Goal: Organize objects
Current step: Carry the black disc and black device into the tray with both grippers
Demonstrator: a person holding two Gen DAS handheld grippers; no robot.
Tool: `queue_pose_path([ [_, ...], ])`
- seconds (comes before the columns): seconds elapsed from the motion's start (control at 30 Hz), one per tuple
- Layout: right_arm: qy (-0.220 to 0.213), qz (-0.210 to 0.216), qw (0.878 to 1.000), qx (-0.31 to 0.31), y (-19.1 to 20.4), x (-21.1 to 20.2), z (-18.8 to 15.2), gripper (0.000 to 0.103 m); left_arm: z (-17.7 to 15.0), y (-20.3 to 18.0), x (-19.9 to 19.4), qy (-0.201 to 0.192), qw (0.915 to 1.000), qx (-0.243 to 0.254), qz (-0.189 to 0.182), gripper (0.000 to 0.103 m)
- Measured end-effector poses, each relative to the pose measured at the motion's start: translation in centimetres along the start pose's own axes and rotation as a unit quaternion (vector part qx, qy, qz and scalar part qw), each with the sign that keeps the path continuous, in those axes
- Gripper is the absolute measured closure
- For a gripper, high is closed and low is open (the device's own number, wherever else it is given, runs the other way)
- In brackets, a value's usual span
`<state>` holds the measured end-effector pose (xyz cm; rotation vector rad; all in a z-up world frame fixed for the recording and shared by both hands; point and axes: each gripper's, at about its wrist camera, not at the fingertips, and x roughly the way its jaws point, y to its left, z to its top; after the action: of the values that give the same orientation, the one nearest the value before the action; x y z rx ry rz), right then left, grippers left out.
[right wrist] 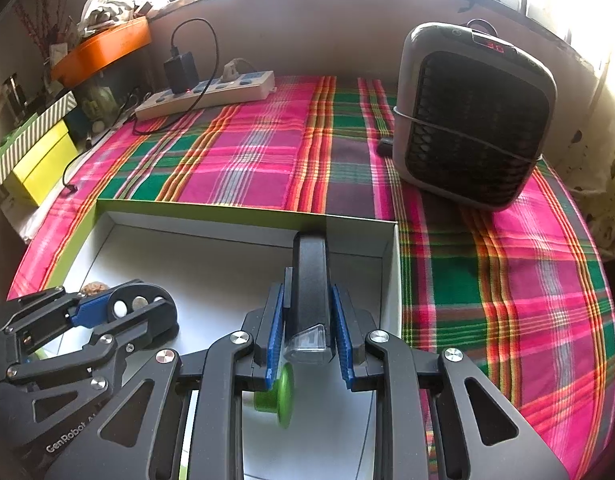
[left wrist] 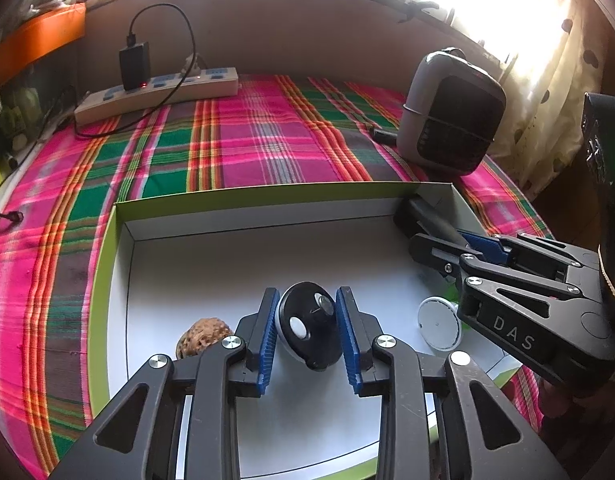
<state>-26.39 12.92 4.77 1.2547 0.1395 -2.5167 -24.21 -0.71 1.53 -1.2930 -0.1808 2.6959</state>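
We are seeing left gripper (left wrist: 309,334) pads straddling a black disc (left wrist: 307,330), barely apart | right gripper (right wrist: 307,336) clamping black bar (right wrist: 309,280) | both over box (left wrist: 227,224)

A plaid cloth (left wrist: 267,140) in hot pink, green, orange and grey fills the middle of both views. On it lies a box (left wrist: 243,200) with a lime-green outside and white inside. In the lower centre of the left view sits a black disc (left wrist: 307,332) with a white spot, between blue pads (left wrist: 267,344); a brown walnut (left wrist: 199,338) lies lower left and a white round cap (left wrist: 439,326) lower right. A grey-and-black fan (right wrist: 471,120) stands upper right, a cream power strip (right wrist: 207,96) upper left.
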Motion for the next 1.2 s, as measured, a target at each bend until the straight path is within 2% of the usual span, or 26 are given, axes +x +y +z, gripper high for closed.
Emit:
queue_pose_path([
  [0.67,0.0,-0.014,1.0,0.002,0.1,-0.1,0.0,0.078,-0.2,0.0,0.0,0.0,1.0,0.001,0.003,0.073],
  [0.9,-0.004,-0.018,1.0,0.002,0.3,-0.5,-0.2,0.067,-0.5,0.0,-0.3,0.002,0.9999,0.004,0.01,0.07],
  [1.2,-0.008,-0.02,1.0,0.008,0.4,-1.4,-0.7,0.067,-0.7,-0.3,-1.6,-0.011,0.9996,0.008,0.026,0.07],
])
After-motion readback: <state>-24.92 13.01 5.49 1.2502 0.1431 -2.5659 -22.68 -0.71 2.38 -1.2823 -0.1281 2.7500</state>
